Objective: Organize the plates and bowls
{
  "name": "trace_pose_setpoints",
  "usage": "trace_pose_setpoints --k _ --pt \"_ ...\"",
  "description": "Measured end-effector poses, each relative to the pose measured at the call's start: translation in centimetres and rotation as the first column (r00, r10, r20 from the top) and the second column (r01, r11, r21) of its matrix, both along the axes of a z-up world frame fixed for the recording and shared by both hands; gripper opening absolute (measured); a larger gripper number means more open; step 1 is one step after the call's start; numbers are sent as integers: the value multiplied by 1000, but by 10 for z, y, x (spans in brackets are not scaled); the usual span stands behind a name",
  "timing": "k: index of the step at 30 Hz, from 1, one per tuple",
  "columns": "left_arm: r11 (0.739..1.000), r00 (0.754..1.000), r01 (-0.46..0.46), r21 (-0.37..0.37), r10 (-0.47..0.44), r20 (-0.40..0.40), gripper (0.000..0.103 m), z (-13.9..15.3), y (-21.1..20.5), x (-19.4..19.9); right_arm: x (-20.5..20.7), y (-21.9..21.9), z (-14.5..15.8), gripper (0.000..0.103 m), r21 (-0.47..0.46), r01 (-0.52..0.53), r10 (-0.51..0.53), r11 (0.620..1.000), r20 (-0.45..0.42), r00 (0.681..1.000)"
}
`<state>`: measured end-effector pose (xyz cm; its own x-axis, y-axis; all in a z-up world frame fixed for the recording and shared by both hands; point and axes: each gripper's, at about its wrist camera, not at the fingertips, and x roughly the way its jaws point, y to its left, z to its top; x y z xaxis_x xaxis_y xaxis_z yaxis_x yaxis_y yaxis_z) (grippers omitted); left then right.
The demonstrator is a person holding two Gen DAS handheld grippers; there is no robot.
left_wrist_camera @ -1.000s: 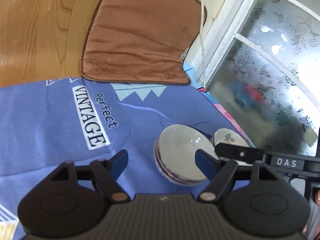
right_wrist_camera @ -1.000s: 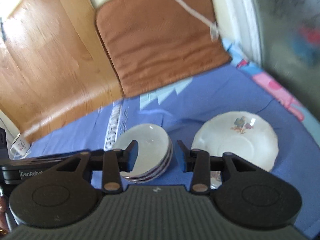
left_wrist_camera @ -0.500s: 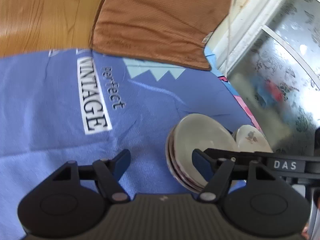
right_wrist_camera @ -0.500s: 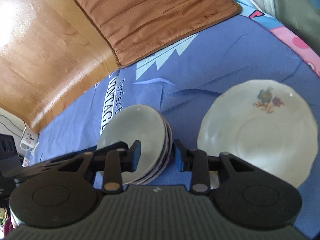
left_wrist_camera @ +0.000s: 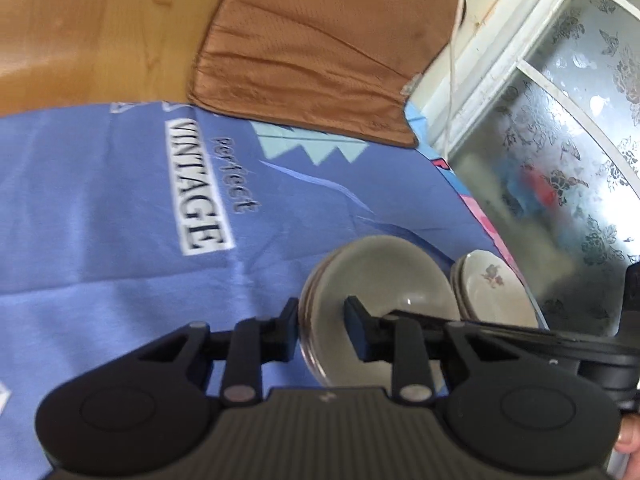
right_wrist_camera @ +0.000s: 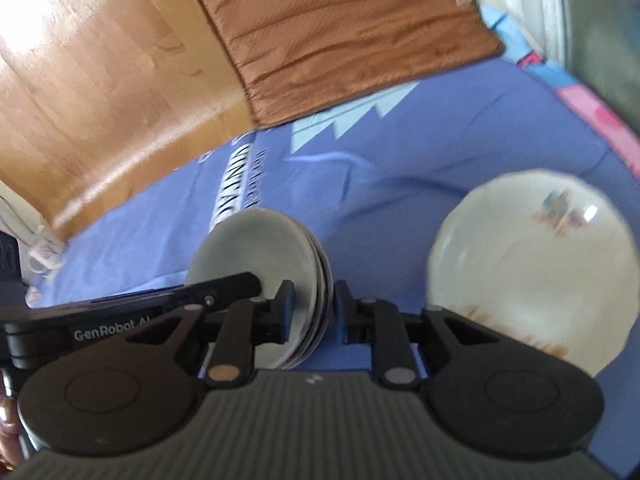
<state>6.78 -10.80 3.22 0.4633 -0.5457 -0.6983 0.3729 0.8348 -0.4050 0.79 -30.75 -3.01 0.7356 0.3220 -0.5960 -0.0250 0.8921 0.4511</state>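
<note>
Underneath, a blue cloth (left_wrist_camera: 100, 208) covers the surface, a brown cushion (left_wrist_camera: 320, 52) lies at its far edge, and frosted glass (left_wrist_camera: 568, 152) stands alongside. Pale stacked bowls (left_wrist_camera: 380, 280) sit just beside a floral plate (right_wrist_camera: 532, 268). Both claws pinch opposite rims of the bowls: left claw (left_wrist_camera: 322, 330), right claw (right_wrist_camera: 314, 310). Lettering reads "perfect VINTAGE" (left_wrist_camera: 200, 188) and "GenRobot" (right_wrist_camera: 102, 334).

Bright daylight; glare on the wooden floor (right_wrist_camera: 80, 92). Motion blur softens both views, worst on the floral plate (right_wrist_camera: 532, 268). Fisheye distortion bends edges.
</note>
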Motion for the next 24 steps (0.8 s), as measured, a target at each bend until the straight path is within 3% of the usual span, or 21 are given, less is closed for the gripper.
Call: trace_pose_setpoints --k 7,14,19,24 --pt "994 993 -107 -3 107 50 28 11 58 -25 -7 45 1 23 35 -127 127 991 6 992" --pt "985 986 -169 -25 169 3 28 -2 94 -27 -3 83 -6 23 26 -206 206 978 -11 978" --pt "987 988 -156 -38 156 -1 43 -7 93 -24 -9 98 -3 30 -59 -209 213 976 64 975" --pt "988 989 -147 -36 147 -11 44 -14 90 -26 -23 115 -9 35 -199 -135 174 971 193 966"
